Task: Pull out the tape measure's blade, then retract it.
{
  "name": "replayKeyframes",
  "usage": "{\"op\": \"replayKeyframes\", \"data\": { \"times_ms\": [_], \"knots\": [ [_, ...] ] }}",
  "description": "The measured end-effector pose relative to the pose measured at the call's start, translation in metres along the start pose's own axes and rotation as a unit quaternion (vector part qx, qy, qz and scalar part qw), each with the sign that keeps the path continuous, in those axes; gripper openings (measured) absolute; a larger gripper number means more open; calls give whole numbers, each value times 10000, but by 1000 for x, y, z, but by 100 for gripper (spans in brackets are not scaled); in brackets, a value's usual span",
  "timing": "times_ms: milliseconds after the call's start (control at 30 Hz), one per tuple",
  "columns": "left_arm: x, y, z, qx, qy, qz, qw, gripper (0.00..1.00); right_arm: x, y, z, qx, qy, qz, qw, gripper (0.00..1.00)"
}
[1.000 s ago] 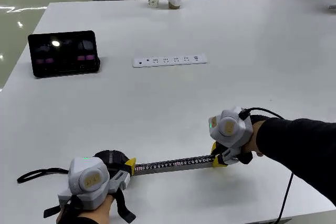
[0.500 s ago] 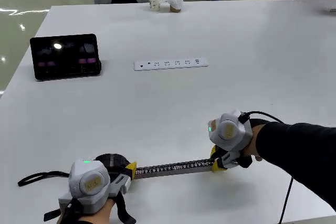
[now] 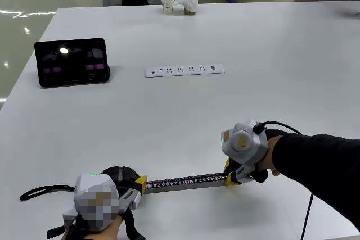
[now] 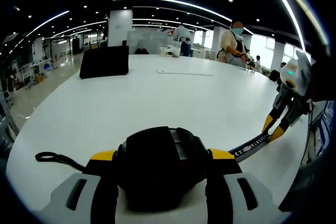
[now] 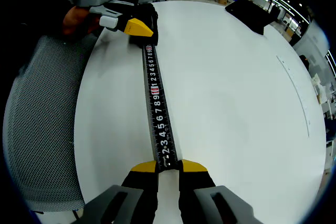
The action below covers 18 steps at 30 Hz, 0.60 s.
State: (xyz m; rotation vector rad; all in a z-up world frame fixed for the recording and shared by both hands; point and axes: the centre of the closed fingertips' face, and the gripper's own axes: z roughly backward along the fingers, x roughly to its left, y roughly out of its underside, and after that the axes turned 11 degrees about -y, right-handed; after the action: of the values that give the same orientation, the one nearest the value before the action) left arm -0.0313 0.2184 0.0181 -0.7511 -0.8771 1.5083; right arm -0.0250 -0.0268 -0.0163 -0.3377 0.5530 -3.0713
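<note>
Now left tongs (image 4: 163,155) clamp tape measure case (image 4: 159,174); right tongs (image 5: 169,166) pinch blade (image 5: 155,98) tip.

I see a white table (image 3: 270,54) — on it a dark tablet (image 3: 71,62), a white power strip (image 3: 184,70), two cups (image 3: 167,2) at the far edge, and the tape measure (image 3: 119,173) nearest me.

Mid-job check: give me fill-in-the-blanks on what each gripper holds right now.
The left gripper is shut on the round black tape measure case; its jaw tips are ___.
The right gripper pinches the dark numbered blade, which stretches over the ___ table.
In the head view, the white power strip lies to the ___ of the black tablet.
Missing: yellow, white, right.
</note>
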Motion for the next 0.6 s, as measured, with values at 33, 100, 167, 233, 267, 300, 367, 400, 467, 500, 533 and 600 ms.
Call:
{"op": "replayKeyframes", "data": {
  "times_ms": [33, 100, 167, 233, 267, 300, 367, 400, 467, 500, 533, 600],
  "knots": [
    [0, 0, 0, 0, 0, -2, 10000, 62, 0, 0, 0, -6, -4, 0, 10000, 11],
    [0, 0, 0, -3, 1, -2, 10000, 62, 0, -1, 0, -23, -7, -6, 10000, 11],
    [0, 0, 0, -7, 0, -5, 10000, 62, 0, -2, -1, -20, -11, 24, 10000, 11],
    [0, 0, 0, -10, -2, -9, 10000, 62, 0, -3, -1, -15, -21, 46, 10000, 11],
    [0, 0, 0, -10, -3, -10, 10000, 62, -1, -3, -1, -18, -21, 51, 10000, 11],
    [0, 0, 0, -10, -3, -11, 10000, 62, -1, -4, -2, -33, -36, 57, 10000, 11],
    [0, 0, 0, -5, -1, -11, 10000, 62, -1, -4, -2, -44, -51, 27, 10000, 11],
    [0, 0, 0, -3, -1, -10, 10000, 62, -1, -5, -2, -51, -48, 21, 10000, 11],
    [-1, 0, 0, -3, -2, -14, 10000, 62, 0, -8, -3, -28, -33, 39, 10000, 11],
    [-1, 0, 0, -3, -4, -15, 10000, 62, 0, -9, -3, -11, -23, 52, 10000, 12],
    [-1, 0, 0, -4, -4, -17, 10000, 62, 0, -9, -3, 0, -21, 60, 10000, 12],
    [-1, 0, 0, -1, -2, -18, 10000, 62, 0, -9, -3, -7, -24, 33, 10000, 12]
  ]
}}
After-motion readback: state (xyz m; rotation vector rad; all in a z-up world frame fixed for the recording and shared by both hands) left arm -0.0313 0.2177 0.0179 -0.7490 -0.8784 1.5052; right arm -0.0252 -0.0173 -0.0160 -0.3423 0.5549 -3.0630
